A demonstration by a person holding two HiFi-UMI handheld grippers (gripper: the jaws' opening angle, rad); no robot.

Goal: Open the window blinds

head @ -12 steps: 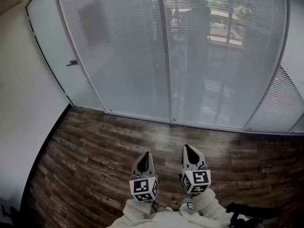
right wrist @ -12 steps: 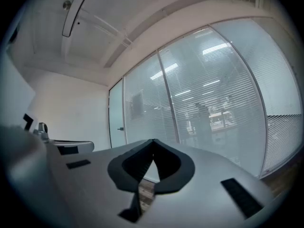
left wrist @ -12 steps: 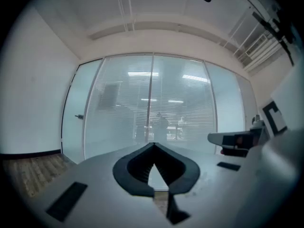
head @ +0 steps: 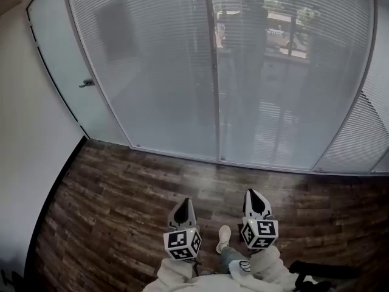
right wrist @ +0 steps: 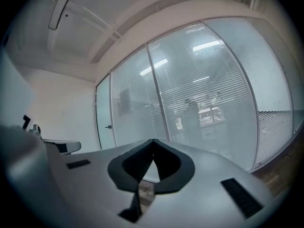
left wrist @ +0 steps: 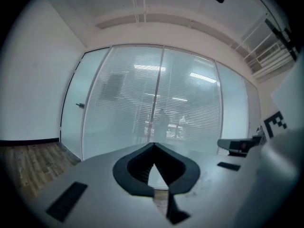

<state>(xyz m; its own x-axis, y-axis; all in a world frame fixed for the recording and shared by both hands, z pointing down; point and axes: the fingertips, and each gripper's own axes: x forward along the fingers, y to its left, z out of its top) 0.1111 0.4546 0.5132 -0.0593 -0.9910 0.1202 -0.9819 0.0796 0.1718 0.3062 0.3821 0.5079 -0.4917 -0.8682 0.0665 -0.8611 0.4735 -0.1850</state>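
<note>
A dark wood-plank floor (head: 121, 187) runs up to a curved glass wall (head: 152, 72) divided by a slim metal post (head: 213, 72). On the left, a frosted glass door (head: 61, 53) with a small handle (head: 87, 83) meets a plain white wall (head: 30, 163). Strip lights (left wrist: 147, 67) glow faintly beyond the glass.

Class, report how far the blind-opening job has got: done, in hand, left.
Done: nothing; the white slatted blinds hang lowered across the glass wall. In hand: the left gripper and right gripper, both shut and empty, point at it over the brown wooden floor. Left: reaching and working the blinds.
</note>
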